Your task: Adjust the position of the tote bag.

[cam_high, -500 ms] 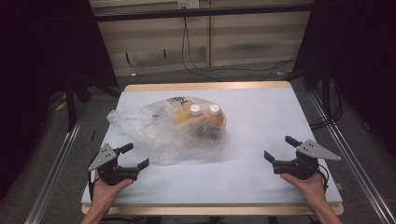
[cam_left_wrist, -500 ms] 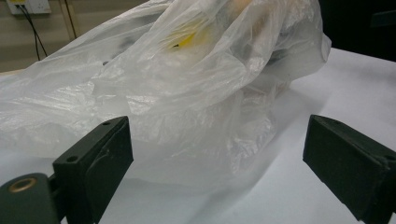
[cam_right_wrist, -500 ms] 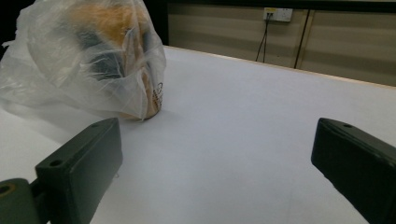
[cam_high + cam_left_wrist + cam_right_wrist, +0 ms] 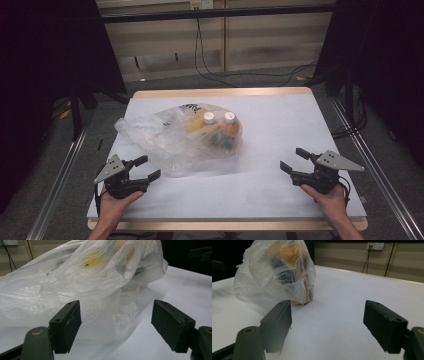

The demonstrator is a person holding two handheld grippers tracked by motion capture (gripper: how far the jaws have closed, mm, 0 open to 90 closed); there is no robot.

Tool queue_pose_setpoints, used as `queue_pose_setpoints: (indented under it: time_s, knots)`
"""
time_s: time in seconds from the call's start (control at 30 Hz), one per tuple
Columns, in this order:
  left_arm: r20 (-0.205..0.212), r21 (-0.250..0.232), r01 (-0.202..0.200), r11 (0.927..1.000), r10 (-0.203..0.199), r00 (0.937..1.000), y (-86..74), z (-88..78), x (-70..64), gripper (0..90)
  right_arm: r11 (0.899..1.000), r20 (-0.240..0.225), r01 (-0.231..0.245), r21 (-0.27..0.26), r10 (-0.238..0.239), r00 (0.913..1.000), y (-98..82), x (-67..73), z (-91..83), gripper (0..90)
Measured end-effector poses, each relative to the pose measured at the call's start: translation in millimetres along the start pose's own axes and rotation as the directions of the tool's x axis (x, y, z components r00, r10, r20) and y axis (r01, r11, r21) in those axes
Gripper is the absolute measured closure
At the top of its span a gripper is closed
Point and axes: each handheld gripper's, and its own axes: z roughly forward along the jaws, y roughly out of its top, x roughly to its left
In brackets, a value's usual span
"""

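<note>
A clear plastic bag lies on the white table, left of centre. Inside it sit orange-coloured bottles with two white caps. My left gripper rests at the table's front left, jaws open, pointing at the bag's near edge. In the left gripper view the bag fills the space just beyond the open jaws, untouched. My right gripper stands open at the front right, well apart from the bag. In the right gripper view the bag sits farther off to the left.
The wooden table edge runs along the back, with cables on the floor behind it. Metal rails flank both sides. Bare white surface lies between the bag and the right gripper.
</note>
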Motion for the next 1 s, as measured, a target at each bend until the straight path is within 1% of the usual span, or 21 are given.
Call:
queue_pose_setpoints:
  time_s: [0.03, 0.07, 0.1, 0.13, 0.23, 0.27, 0.3, 0.37, 0.4, 0.43, 0.53, 0.57, 0.6, 0.63, 0.67, 0.7, 0.77, 0.83, 0.87, 0.93, 1.0]
  knots:
    - [0.009, -0.006, 0.005, 1.0000, -0.005, 0.9999, 0.2, -0.5, -1.6, 29.8, 1.000, -0.005, -0.002, -0.003, 0.002, 1.0000, 0.3, 0.9, 0.4, 26.7]
    - [0.009, -0.006, 0.006, 1.0000, -0.006, 0.9999, 0.4, -1.2, -2.7, 32.5, 1.000, -0.017, 0.011, 0.004, -0.011, 0.9998, 1.4, 1.5, 1.1, 30.9]
    - [0.015, -0.018, 0.017, 0.9997, -0.017, 0.9997, 0.6, -1.3, -3.4, 32.5, 1.000, -0.017, 0.011, 0.004, -0.011, 0.9998, 1.4, 1.5, 1.1, 30.9]
    - [0.019, -0.014, 0.011, 0.9998, -0.011, 0.9998, 1.2, -2.4, -3.2, 33.2, 1.000, -0.038, -0.013, 0.012, 0.014, 0.9992, 2.7, 2.7, 1.7, 32.0]
    - [0.021, -0.020, -0.005, 0.9998, 0.005, 0.9998, 2.6, -5.3, -3.4, 38.5, 1.000, -0.056, 0.005, 0.023, -0.003, 0.9984, 5.7, 6.4, 3.5, 38.5]
    - [0.025, -0.019, 0.003, 0.9998, -0.002, 0.9997, 3.0, -6.2, -4.0, 42.3, 0.999, -0.078, -0.003, 0.034, 0.006, 0.9970, 7.2, 8.2, 5.1, 40.6]
    - [0.017, -0.019, -0.001, 0.9998, 0.001, 0.9999, 3.5, -7.0, -4.6, 42.3, 0.999, -0.078, -0.003, 0.034, 0.006, 0.9970, 7.2, 8.2, 5.1, 40.6]
    - [0.033, -0.023, 0.006, 0.9997, -0.005, 0.9994, 4.1, -8.9, -4.5, 44.6, 0.999, -0.094, -0.009, 0.052, 0.014, 0.9955, 8.6, 10.2, 7.6, 42.3]
    - [0.030, -0.018, 0.017, 0.9997, -0.017, 0.9994, 4.6, -9.8, -5.2, 45.4, 0.998, -0.112, -0.001, 0.060, 0.008, 0.9937, 9.2, 11.0, 8.9, 42.7]
    - [0.043, -0.009, 0.028, 0.9996, -0.028, 0.9987, 4.9, -10.3, -6.1, 48.7, 0.997, -0.135, 0.018, 0.078, -0.007, 0.9909, 11.5, 14.1, 12.5, 42.7]
    - [0.044, 0.010, 0.031, 0.9995, -0.032, 0.9985, 6.5, -13.0, -8.1, 50.5, 0.996, -0.152, 0.033, 0.085, -0.020, 0.9882, 15.4, 16.8, 15.2, 44.3]
    - [0.055, 0.013, 0.035, 0.9993, -0.036, 0.9979, 7.1, -14.0, -8.3, 52.2, 0.995, -0.183, 0.024, 0.092, -0.007, 0.9830, 18.2, 19.8, 17.5, 44.6]
    - [0.053, 0.020, 0.036, 0.9991, -0.037, 0.9979, 7.8, -14.6, -8.6, 52.2, 0.995, -0.183, 0.024, 0.092, -0.007, 0.9830, 18.2, 19.8, 17.5, 44.6]
    - [0.053, 0.025, 0.036, 0.9991, -0.037, 0.9979, 8.3, -15.2, -8.6, 53.9, 0.994, -0.213, 0.032, 0.107, -0.008, 0.9770, 20.4, 23.2, 20.2, 45.7]
    - [0.055, 0.028, 0.039, 0.9988, -0.041, 0.9977, 8.6, -15.5, -9.1, 53.8, 0.992, -0.220, 0.038, 0.118, -0.011, 0.9753, 21.1, 25.7, 21.4, 45.7]
    - [0.078, 0.034, 0.042, 0.9985, -0.045, 0.9960, 8.8, -15.8, -8.6, 53.8, 0.992, -0.220, 0.038, 0.118, -0.011, 0.9753, 21.1, 25.7, 21.4, 45.7]
    - [0.070, 0.036, 0.037, 0.9987, -0.040, 0.9968, 9.5, -19.2, -9.5, 54.2, 0.990, -0.245, 0.047, 0.136, -0.012, 0.9695, 21.2, 31.2, 23.9, 46.7]
    - [0.088, 0.026, 0.053, 0.9982, -0.056, 0.9946, 9.8, -21.8, -9.0, 54.7, 0.989, -0.266, 0.038, 0.144, 0.001, 0.9640, 21.6, 36.6, 27.4, 48.6]
    - [0.087, 0.030, 0.049, 0.9983, -0.052, 0.9949, 10.0, -22.9, -8.3, 55.0, 0.989, -0.275, 0.043, 0.143, -0.003, 0.9615, 22.3, 38.8, 29.8, 49.3]
    - [0.106, 0.019, 0.071, 0.9973, -0.072, 0.9917, 9.7, -23.1, -7.4, 54.0, 0.988, -0.296, 0.050, 0.148, -0.004, 0.9552, 24.3, 43.3, 35.4, 50.1]
    - [0.116, 0.019, 0.067, 0.9975, -0.069, 0.9908, 10.6, -23.0, -6.4, 55.1, 0.987, -0.315, 0.050, 0.151, 0.000, 0.9492, 26.6, 48.1, 41.3, 51.6]
